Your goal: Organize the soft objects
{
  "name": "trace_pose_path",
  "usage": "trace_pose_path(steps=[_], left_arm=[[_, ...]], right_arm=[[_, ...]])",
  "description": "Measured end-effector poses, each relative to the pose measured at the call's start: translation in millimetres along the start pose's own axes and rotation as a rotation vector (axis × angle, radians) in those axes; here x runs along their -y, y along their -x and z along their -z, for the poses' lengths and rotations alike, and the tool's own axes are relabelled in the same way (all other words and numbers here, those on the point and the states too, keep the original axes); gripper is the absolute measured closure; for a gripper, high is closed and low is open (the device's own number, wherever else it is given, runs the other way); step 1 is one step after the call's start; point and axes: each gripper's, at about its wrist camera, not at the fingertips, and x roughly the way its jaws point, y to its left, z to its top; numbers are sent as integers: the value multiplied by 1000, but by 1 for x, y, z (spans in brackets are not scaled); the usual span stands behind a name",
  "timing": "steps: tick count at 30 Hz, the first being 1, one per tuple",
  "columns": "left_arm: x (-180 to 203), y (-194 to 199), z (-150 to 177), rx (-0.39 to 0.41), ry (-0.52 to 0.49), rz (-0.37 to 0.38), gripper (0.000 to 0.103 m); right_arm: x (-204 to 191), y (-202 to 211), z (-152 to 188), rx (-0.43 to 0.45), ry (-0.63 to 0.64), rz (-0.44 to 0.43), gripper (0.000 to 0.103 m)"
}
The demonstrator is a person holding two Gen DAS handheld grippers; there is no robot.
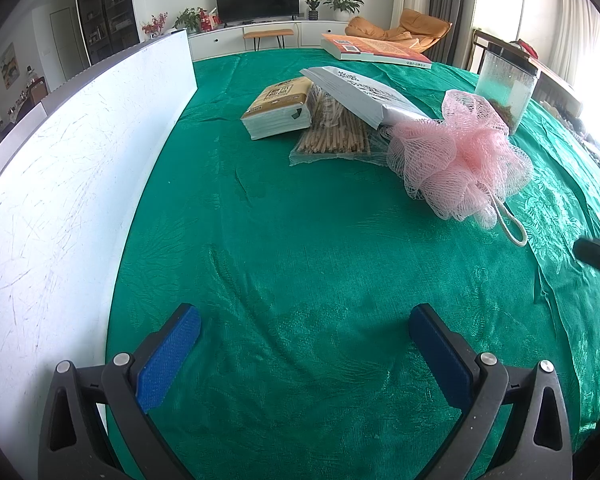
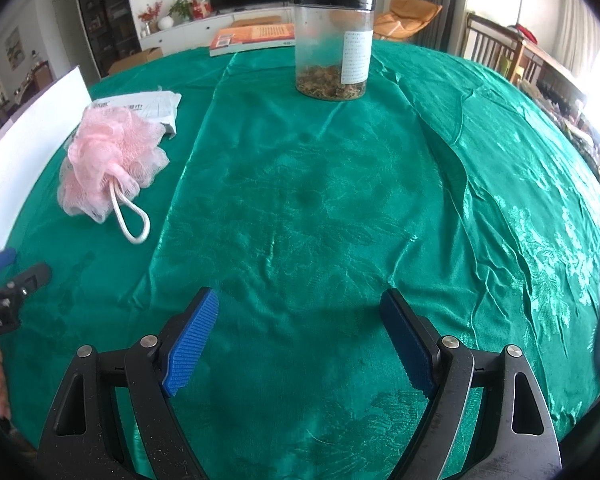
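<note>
Pink mesh bath pouf [image 1: 462, 160], crumpled, white cord loop trailing, lies on my green-clothed counter [image 1: 300, 240] touching a white packet [image 1: 364, 96]. Left hand-held gripper [image 1: 304, 324] spread, empty; right hand-held gripper [image 2: 300, 316] likewise. Only left view shows the tissue pack [image 1: 278, 110]; right view shows the jar [image 2: 333, 46] whole.

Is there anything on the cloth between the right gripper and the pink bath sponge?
No. In the right wrist view, only bare green tablecloth lies between the open right gripper and the pink bath sponge, whose white cord loop points toward the gripper.
</note>
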Motion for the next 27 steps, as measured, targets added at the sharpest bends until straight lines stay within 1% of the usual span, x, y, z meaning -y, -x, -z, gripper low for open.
trace_pose_path(steps=[2, 3, 6, 7, 9, 10, 11, 12, 13, 14, 15, 16, 18, 19, 20, 21, 22, 24, 26, 27], left_arm=[[0, 0, 0, 0, 0, 0, 0], [0, 0, 0, 0, 0, 0, 0], [0, 0, 0, 0, 0, 0, 0], [0, 0, 0, 0, 0, 0, 0], [0, 0, 0, 0, 0, 0, 0], [0, 0, 0, 0, 0, 0, 0], [0, 0, 0, 0, 0, 0, 0], [0, 0, 0, 0, 0, 0, 0], [0, 0, 0, 0, 0, 0, 0], [0, 0, 0, 0, 1, 0, 0], [0, 0, 0, 0, 0, -1, 0], [0, -1, 0, 0, 0, 0, 0], [-1, -1, 0, 0, 1, -1, 0], [-1, -1, 0, 0, 0, -1, 0], [-1, 0, 0, 0, 0, -1, 0], [-1, -1, 0, 0, 0, -1, 0], [-1, 0, 0, 0, 0, -1, 0], [-1, 0, 0, 0, 1, -1, 0], [-1, 0, 0, 0, 0, -1, 0], [-1, 0, 0, 0, 0, -1, 0]], right_arm=[[-12, 4, -18, 41, -19, -141, 17], [-22, 1, -28, 44, -10, -195, 17], [-64, -27, -56, -8, 58, -297, 17], [-78, -40, -62, -33, 84, -310, 17], [-100, -65, -67, -81, 138, -307, 17], [-108, -72, -66, -84, 171, -296, 18], [-110, -73, -64, -55, 193, -260, 21], [-106, -68, -64, -10, 192, -229, 21], [-97, -62, -63, 22, 168, -219, 32], [-83, -57, -62, 35, 133, -211, 57], [-67, -50, -62, 50, 97, -188, 63], [-47, -42, -61, 79, 63, -147, 64], [-4, -27, -62, 132, -9, -36, 64], [19, -21, -64, 153, -58, 20, 60], [45, -16, -65, 170, -120, 57, 52], [72, -11, -67, 177, -194, 71, 43], [96, -7, -68, 189, -271, 76, 31], [131, 8, -61, 233, -387, 78, 31], [143, 19, -53, 261, -432, 71, 31], [143, 21, -50, 252, -436, 62, 31]])
